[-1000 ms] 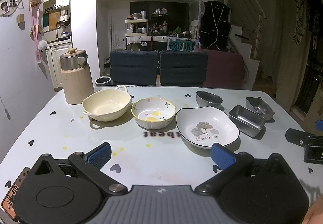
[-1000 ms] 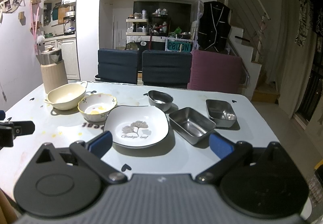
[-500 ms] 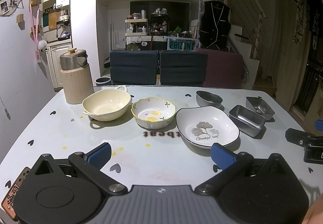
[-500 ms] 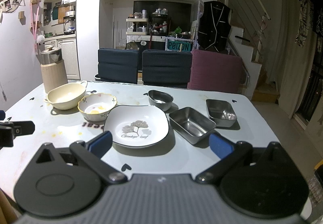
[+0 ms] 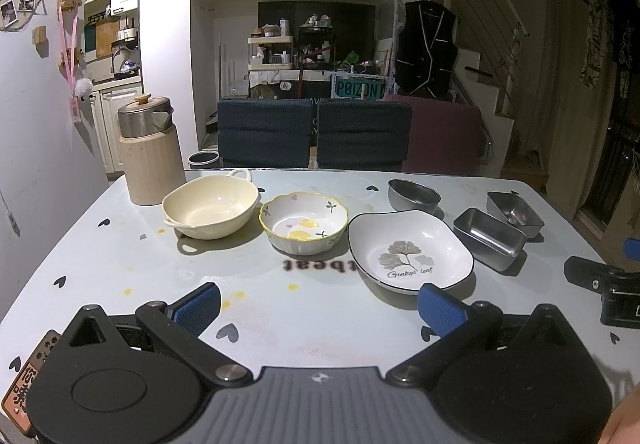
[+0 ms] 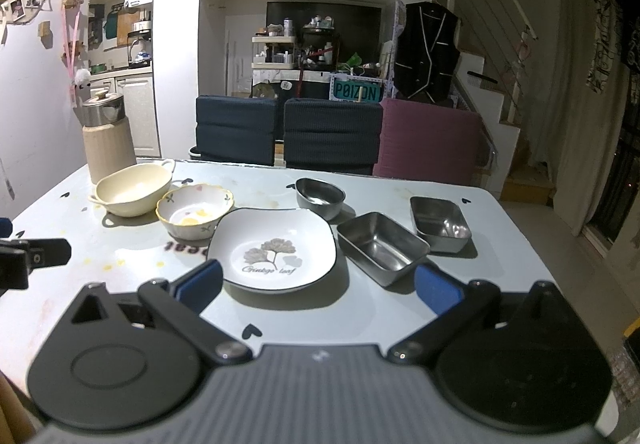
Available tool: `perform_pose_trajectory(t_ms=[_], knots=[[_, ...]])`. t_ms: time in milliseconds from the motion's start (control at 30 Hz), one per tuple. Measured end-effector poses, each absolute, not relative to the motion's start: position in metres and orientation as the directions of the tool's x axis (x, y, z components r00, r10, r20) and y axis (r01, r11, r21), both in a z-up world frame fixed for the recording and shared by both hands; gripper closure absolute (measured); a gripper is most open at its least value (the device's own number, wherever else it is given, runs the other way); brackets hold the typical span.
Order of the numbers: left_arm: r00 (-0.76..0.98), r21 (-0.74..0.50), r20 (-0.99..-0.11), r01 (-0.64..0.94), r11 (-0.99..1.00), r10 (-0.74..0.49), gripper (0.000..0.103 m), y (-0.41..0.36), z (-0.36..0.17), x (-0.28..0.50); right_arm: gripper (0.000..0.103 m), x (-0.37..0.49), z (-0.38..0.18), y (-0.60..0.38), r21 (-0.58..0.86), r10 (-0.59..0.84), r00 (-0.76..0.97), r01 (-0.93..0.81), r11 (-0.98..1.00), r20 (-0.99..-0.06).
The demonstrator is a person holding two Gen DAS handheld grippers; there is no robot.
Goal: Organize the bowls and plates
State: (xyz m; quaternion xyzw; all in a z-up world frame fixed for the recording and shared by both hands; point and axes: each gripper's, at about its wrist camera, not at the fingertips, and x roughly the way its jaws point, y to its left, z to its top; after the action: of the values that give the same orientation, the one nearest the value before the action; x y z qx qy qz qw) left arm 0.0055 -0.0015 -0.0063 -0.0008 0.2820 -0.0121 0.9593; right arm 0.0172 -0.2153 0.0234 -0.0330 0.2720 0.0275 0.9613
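Glazed ceramics and steel are sitting across the middle of the table point(image 5: 120, 284): a cream two-handled bowl point(image 5: 210, 207) toward the left edge, a square ginkgo plate point(image 6: 272, 250), a scalloped floral bowl point(image 5: 303, 221) and steel tins point(image 6: 382, 247). The left gripper point(image 5: 318, 304) and right gripper point(image 6: 318, 286) are hovering near the front edge with fingers wide apart, holding nothing. The ceramics are likely slippery, chippable and best taken by the rims.
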Motion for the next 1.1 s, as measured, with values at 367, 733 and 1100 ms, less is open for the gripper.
perform_pose_trajectory(t_ms=[367, 733, 1100], knots=[[0.84, -0.01, -0.541, 0.027, 1.0, -0.028, 0.0, -0.003, -0.008, 0.005, 0.0, 0.018, 0.025, -0.216, -0.048, 0.035, 0.849, -0.07, 0.996, -0.527], [0.826, -0.048, -0.563, 0.016, 0.999, -0.04, 0.0, 0.001, -0.009, 0.013, 0.0, 0.02, 0.025, -0.216, -0.041, 0.04, 0.842, -0.073, 0.996, -0.538], [0.826, -0.078, -0.558, 0.043, 0.996, -0.079, 0.0, -0.003, 0.002, 0.039, 0.0, 0.041, 0.023, -0.221, 0.014, 0.088, 0.842, -0.096, 0.995, -0.532]])
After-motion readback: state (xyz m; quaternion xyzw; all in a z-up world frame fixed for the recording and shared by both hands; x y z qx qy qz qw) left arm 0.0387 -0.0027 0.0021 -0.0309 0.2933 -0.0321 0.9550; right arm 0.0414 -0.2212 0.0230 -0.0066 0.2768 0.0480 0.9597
